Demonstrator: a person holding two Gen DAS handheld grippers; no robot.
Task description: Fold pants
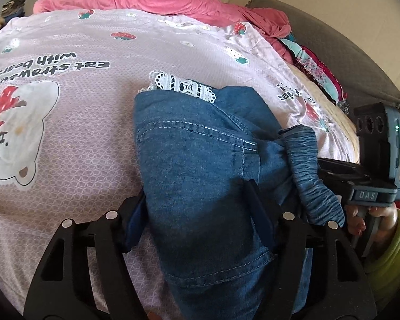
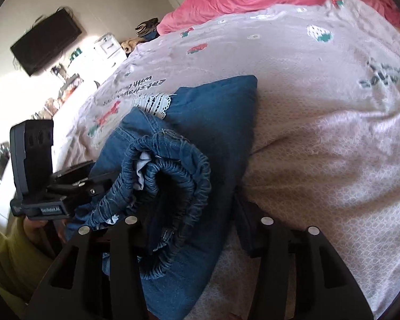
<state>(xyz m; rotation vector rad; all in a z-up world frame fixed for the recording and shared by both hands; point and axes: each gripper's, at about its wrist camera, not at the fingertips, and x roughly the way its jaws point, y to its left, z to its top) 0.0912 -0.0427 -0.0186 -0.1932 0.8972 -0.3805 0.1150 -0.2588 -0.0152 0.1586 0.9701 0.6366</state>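
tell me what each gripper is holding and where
Left gripper clamps the blue denim pants across the folded body; right gripper grips the elastic waistband.

blue denim pants, white lace trim, pink strawberry-print sheet, pink blanket

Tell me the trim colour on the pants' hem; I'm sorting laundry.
White lace trim on blue denim pants; clearest in the left wrist view.

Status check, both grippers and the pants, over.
Left gripper fingers straddling the folded denim pants. Right gripper fingers around the elastic waistband. Pants lie on the strawberry bedsheet. Nothing in the way.
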